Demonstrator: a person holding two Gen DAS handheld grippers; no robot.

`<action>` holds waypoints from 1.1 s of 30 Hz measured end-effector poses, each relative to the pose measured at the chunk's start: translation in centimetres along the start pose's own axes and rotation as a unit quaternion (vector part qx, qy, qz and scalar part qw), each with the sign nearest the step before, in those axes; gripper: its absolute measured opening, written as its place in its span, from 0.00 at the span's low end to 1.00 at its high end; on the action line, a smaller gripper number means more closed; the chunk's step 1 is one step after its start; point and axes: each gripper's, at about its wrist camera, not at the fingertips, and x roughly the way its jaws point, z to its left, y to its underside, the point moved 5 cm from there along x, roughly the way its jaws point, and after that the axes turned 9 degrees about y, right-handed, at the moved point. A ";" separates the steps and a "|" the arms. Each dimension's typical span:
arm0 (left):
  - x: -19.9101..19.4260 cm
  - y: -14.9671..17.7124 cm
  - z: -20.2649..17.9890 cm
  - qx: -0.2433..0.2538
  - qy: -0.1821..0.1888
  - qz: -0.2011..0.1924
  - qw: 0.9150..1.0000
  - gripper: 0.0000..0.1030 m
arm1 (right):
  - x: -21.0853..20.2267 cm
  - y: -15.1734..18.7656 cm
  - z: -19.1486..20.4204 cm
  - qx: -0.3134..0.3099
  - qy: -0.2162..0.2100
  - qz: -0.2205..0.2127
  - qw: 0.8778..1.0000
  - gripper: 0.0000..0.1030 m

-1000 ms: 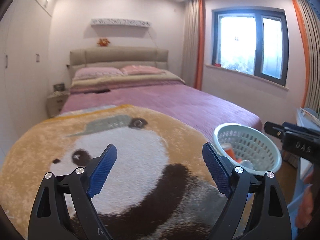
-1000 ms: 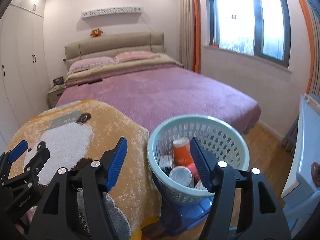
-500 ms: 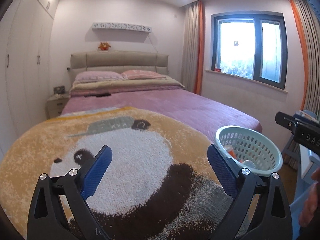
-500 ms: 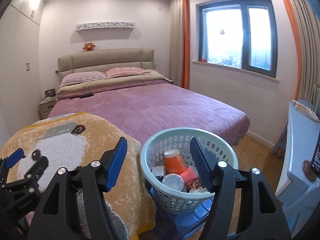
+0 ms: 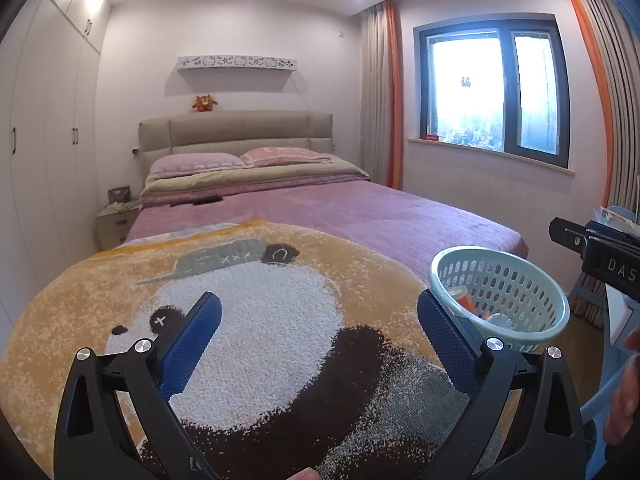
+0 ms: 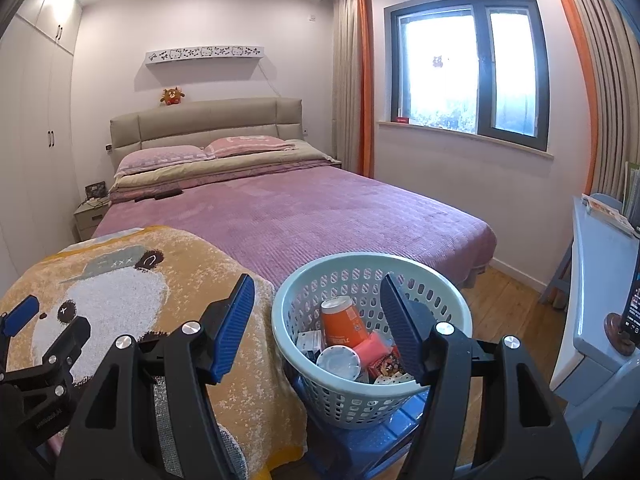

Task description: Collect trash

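Bed: a wide bed with a purple quilted cover point(image 6: 320, 216) filled most of the room, its top bare of litter as far as either view showed.
Blanket: an orange plush blanket printed with a panda point(image 5: 248, 320) lay over the foot of the bed, directly under the left gripper, and nothing loose rested on it.
Desk: a pale blue desk point(image 6: 596, 280) stood at the right edge of the right wrist view, carrying a small dark round object I could not identify.
Basket: a pale green perforated plastic basket point(image 6: 352, 400) sat on a blue plastic stool point(image 6: 360, 440), just beside the blanket's corner.
Trash: an orange paper cup point(image 6: 344, 316), a white round lid point(image 6: 338, 362) and some red wrappers point(image 6: 384, 364) already lay inside the basket; what sat beneath them was hidden.
Left gripper: the left gripper point(image 5: 316, 336) hovered above the panda's white face, jaws spread wide and holding nothing.
Right gripper: the right gripper point(image 6: 316, 328) hung over the near rim of the basket, jaws well apart and empty, the right finger overlapping the basket's opening in this view.
Step in hand: the drop-off looked finished, with both hands free and the litter in the basket, so this read as the pause between deposits or the close of the task.
Next move: it called for scanning the bed, floor and desk for any leftover piece; if one turned up, the nearer gripper would need to reach it and close on it before returning to the basket.
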 end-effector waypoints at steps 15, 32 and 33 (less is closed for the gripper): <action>0.3 0.0 0.0 -0.011 0.000 0.007 1.000 0.93 | 0.3 0.4 0.1 0.000 -0.008 0.005 1.000 0.61; 0.6 0.2 0.4 -0.026 0.001 0.015 1.000 0.93 | 0.6 0.9 0.0 0.009 -0.017 0.013 1.000 0.62; 0.6 0.2 0.3 -0.024 0.000 0.015 1.000 0.93 | 0.5 0.9 -0.1 0.010 -0.018 0.014 1.000 0.62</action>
